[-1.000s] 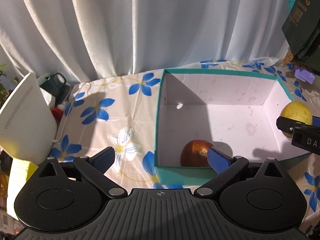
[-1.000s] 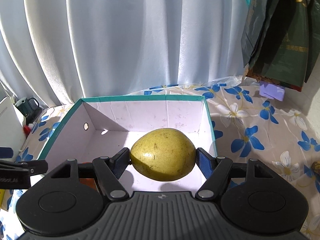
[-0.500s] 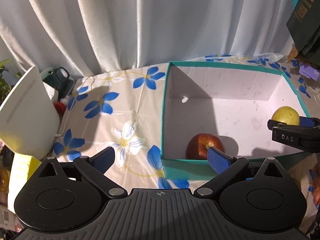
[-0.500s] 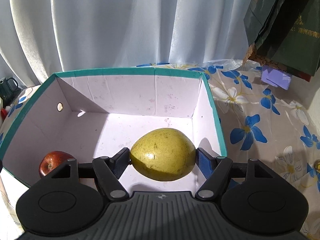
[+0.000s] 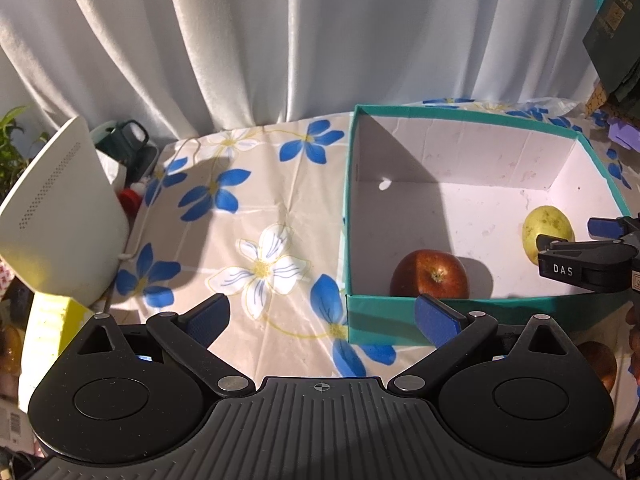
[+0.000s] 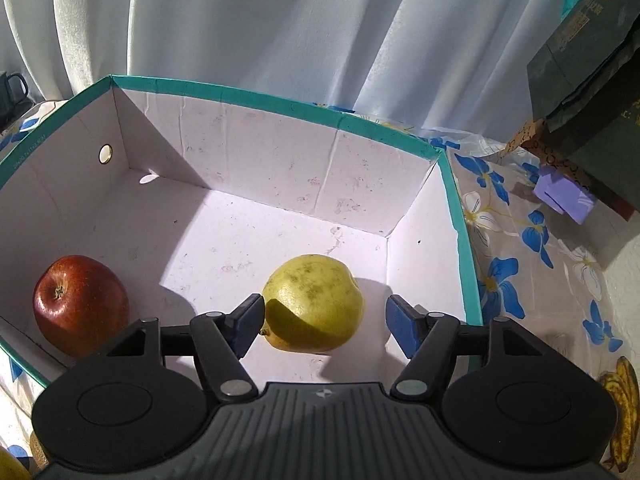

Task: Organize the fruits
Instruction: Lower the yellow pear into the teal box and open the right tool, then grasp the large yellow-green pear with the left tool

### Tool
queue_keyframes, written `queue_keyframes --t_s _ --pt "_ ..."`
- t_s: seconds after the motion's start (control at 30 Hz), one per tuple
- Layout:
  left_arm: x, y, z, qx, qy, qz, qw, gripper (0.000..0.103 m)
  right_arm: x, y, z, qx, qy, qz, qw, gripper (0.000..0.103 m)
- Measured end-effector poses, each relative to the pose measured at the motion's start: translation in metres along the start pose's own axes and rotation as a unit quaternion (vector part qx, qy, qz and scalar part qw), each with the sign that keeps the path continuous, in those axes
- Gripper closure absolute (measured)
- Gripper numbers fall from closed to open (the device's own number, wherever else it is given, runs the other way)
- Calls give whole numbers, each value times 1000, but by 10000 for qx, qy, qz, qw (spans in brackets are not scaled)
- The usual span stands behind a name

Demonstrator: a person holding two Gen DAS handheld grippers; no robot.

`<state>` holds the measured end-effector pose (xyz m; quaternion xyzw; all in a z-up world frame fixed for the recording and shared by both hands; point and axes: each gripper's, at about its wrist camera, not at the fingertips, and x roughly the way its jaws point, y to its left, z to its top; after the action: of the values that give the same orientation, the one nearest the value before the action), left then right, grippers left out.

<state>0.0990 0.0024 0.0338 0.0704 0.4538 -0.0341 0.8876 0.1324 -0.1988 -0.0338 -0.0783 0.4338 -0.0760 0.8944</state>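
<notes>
A teal-rimmed white box (image 6: 280,100) stands on the flowered tablecloth. Inside lie a red apple (image 6: 80,304) at the near left and a yellow-green pear (image 6: 316,304) at the near right. My right gripper (image 6: 324,324) is open inside the box, its fingers apart on either side of the pear, which rests on the box floor. In the left wrist view the box (image 5: 460,114), apple (image 5: 430,274) and pear (image 5: 546,230) show to the right. My left gripper (image 5: 320,318) is open and empty over the cloth, left of the box's near corner.
A white appliance (image 5: 56,216) and a dark green mug (image 5: 128,146) stand at the left. Dark green bags (image 6: 592,80) and a purple block (image 6: 564,196) are at the right. A banana (image 6: 620,412) lies at the near right. White curtain behind.
My right gripper lowered into the box, opened and let go of the pear, which now rests on the box floor. My left gripper drew back a little to the left.
</notes>
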Motion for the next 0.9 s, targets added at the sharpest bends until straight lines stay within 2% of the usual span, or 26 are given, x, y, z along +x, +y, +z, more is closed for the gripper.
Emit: queue_keyframes --t_s 0.03,0.1,0.13,0.23,0.27,0.4,0.57,0.7,0.77,0.9 --pt "0 0 -1 16 4 -1 10000 2 -1 -1 0 41 -14 47 10000 32" --pt "-2 -1 -5 108 -78 -9 9999 2 -7 -5 -2 165 -87 107 9998 20" --pt "-3 -2 -7 178 -138 -7 9997 2 -12 -6 -3 205 -152 103 9996 18" --pt "-8 -5 -19 414 -287 6 9987 2 -38 -13 -8 298 -473 143 9983 8" --pt "-8 -5 -24 489 -328 14 9983 2 -49 -14 -11 325 -620 119 9975 0" --pt "-9 -7 -46 735 -367 -165 9965 2 -98 -19 -28 477 -1339 155 9897 0" --pt "-9 -22 -76 1273 -331 -267 9909 2 -133 -16 -47 612 -1884 124 9801 0" --pt "-9 -31 -98 1626 -340 -382 9854 2 -153 -10 -68 493 -2595 -112 9644 0" --pt "-7 -33 -106 1690 -263 -442 9843 2 -153 -3 -71 235 -2405 -143 9703 0" --pt "-4 -31 -115 1591 -142 -573 9855 2 -153 -3 -79 427 -2186 194 9747 0"
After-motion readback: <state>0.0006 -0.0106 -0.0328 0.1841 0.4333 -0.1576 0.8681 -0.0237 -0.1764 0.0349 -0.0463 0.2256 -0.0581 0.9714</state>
